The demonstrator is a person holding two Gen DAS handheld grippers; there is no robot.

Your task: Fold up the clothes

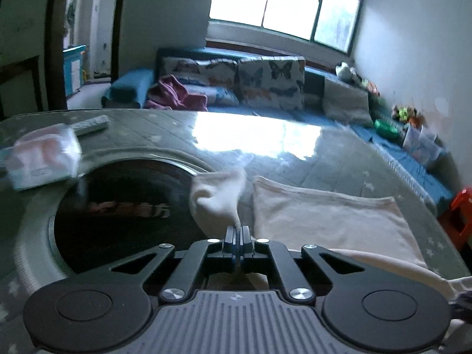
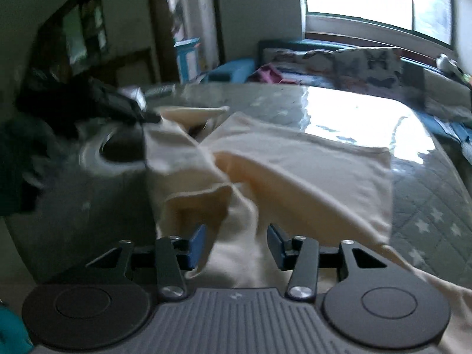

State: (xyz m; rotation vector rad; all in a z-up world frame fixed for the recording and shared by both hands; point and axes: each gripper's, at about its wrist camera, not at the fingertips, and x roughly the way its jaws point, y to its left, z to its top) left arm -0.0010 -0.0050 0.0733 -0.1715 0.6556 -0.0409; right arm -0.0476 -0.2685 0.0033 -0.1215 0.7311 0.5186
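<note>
A cream garment (image 1: 324, 215) lies spread on the glass-topped table (image 1: 339, 159). My left gripper (image 1: 237, 236) is shut on a sleeve or corner of the garment (image 1: 218, 197) and holds it lifted, left of the flat part. In the right wrist view the same garment (image 2: 295, 171) lies rumpled ahead, and the left gripper (image 2: 149, 117) shows at the upper left pulling a corner up. My right gripper (image 2: 236, 243) is open, its blue pads (image 2: 196, 244) on either side of a cloth fold beneath it.
A tissue pack (image 1: 41, 156) and a grey remote (image 1: 90, 124) lie at the table's far left. A dark round inset (image 1: 124, 206) sits in the table. Behind are a blue sofa (image 1: 132, 88) with butterfly cushions (image 1: 271, 85) and a red stool (image 1: 457, 215) at right.
</note>
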